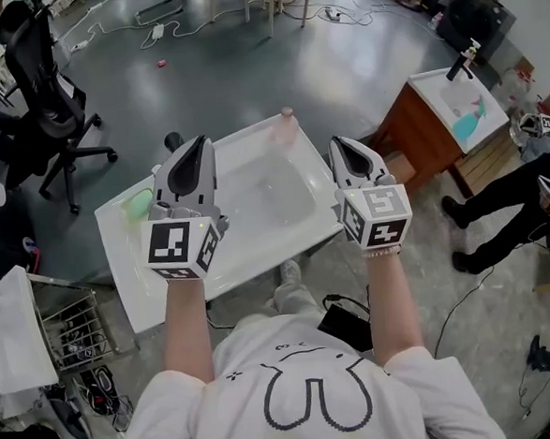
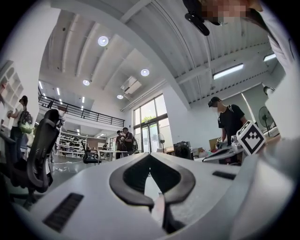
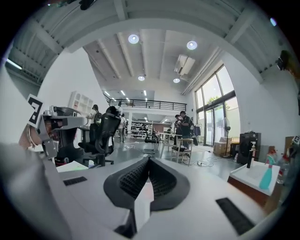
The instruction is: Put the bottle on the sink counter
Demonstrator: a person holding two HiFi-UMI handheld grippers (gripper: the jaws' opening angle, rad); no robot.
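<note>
A clear bottle with a pink cap (image 1: 286,125) stands upright on the far rim of the white sink counter (image 1: 139,289), beyond the basin. My left gripper (image 1: 198,141) hovers over the counter's left part with its jaws together and nothing between them. My right gripper (image 1: 338,143) hangs over the counter's right end, jaws also together and empty. Both point away from me, and the bottle lies between and beyond their tips, touched by neither. In the left gripper view the left gripper (image 2: 149,155) has its pads meeting; in the right gripper view the right gripper (image 3: 149,159) looks the same.
A green object (image 1: 140,203) lies on the counter's left side, and a black faucet (image 1: 173,141) stands at its back edge. A black office chair (image 1: 49,98) is far left, a wire basket (image 1: 76,329) near left. Another sink on a wooden cabinet (image 1: 450,108) and a person's legs (image 1: 504,198) are to the right.
</note>
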